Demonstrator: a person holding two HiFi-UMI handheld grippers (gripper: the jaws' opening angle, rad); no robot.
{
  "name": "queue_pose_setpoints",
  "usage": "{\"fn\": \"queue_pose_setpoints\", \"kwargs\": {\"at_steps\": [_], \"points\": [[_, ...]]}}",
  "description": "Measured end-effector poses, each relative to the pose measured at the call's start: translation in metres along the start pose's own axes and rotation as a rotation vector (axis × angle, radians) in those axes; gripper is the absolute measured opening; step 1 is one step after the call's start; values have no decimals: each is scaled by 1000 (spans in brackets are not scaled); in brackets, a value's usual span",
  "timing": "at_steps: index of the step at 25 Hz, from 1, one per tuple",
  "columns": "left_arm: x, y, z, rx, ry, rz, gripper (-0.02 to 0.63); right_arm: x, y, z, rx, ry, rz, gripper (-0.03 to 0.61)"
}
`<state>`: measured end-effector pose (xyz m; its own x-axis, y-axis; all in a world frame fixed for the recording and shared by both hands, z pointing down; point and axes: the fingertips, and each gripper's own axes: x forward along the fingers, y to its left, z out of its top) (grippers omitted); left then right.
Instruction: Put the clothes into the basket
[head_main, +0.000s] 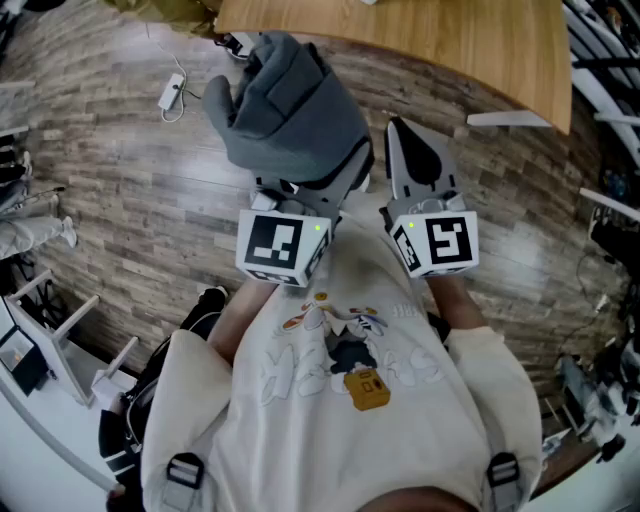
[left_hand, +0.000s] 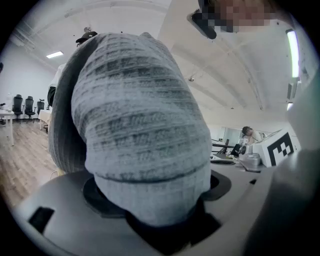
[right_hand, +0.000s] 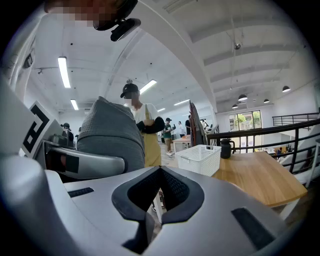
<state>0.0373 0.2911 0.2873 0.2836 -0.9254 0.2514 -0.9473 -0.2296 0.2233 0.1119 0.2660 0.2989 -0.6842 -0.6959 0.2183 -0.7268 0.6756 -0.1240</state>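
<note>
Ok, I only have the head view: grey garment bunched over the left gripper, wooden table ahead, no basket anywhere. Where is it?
Observer: The right gripper view shows a white perforated plastic basket standing on the wooden table, ahead and slightly right.
Operator: Is the garment actually clamped?
Observer: Yes. In the left gripper view the grey ribbed knit garment runs down into the throat of the left gripper, between its jaws.
Operator: Anyone nearby?
Observer: A person in a yellow apron stands beyond the garment, left of the basket.
</note>
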Motion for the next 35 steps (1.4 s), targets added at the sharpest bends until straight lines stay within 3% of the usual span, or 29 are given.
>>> {"fn": "queue_pose_setpoints", "kwargs": {"at_steps": [14,28,35], "points": [[-22,38,4,-14,4,-52,394,17,31,9,15,-37,-67,23],[-30,122,0,-34,20,-89,393,65,54,-3,29,-16,-191,23],[-1,140,10,-48,42,-106,394,87,34,1,46,3,-232,23]]}}
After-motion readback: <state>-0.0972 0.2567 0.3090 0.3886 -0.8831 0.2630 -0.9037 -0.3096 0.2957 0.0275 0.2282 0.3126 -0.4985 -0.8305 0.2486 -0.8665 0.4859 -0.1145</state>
